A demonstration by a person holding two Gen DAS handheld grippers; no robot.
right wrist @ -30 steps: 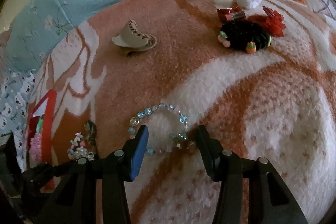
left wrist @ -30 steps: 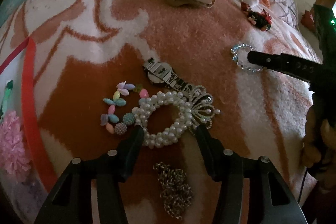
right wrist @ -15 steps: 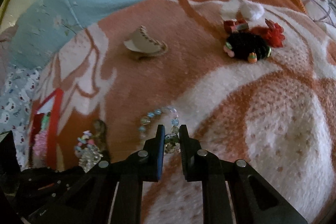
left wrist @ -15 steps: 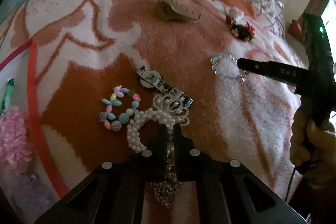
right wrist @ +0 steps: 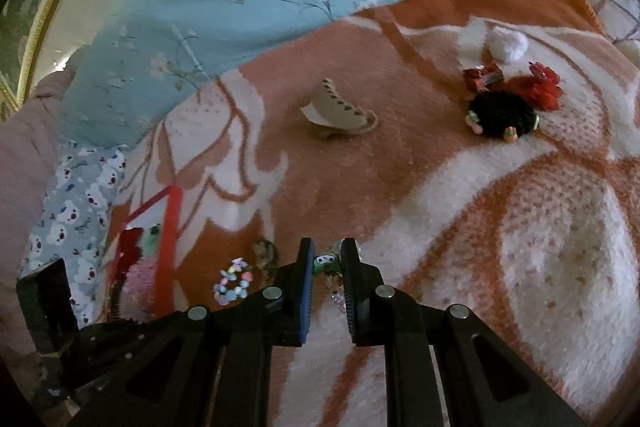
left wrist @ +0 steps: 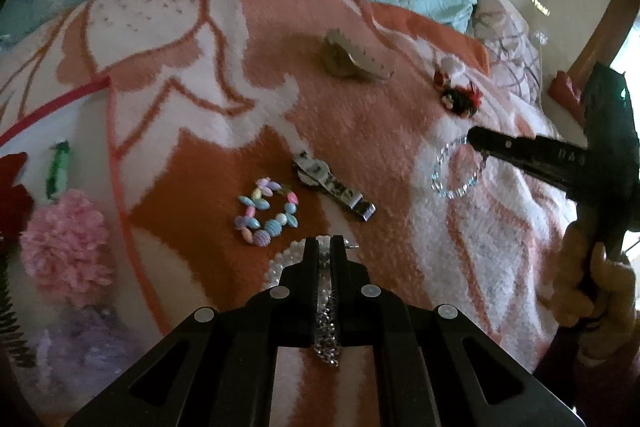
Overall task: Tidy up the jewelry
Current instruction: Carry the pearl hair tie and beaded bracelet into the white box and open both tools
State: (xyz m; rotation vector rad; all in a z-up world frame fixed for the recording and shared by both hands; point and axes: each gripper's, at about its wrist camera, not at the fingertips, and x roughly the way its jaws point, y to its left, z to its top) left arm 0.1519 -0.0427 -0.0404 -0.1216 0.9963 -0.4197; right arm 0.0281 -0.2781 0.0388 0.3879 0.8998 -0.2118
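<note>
Jaws of left gripper (left wrist: 324, 247) clamp pearl bracelet (left wrist: 280, 265); right gripper (right wrist: 326, 259) clamps crystal bracelet (left wrist: 454, 173).

- left hand-held gripper (left wrist: 325, 247): matte black, angular two-finger frame, four round silver screws across it
- right hand-held gripper (right wrist: 324, 259): same black frame and silver screws, left finger pad blue, right pad black and ribbed; green LED on its body
</note>
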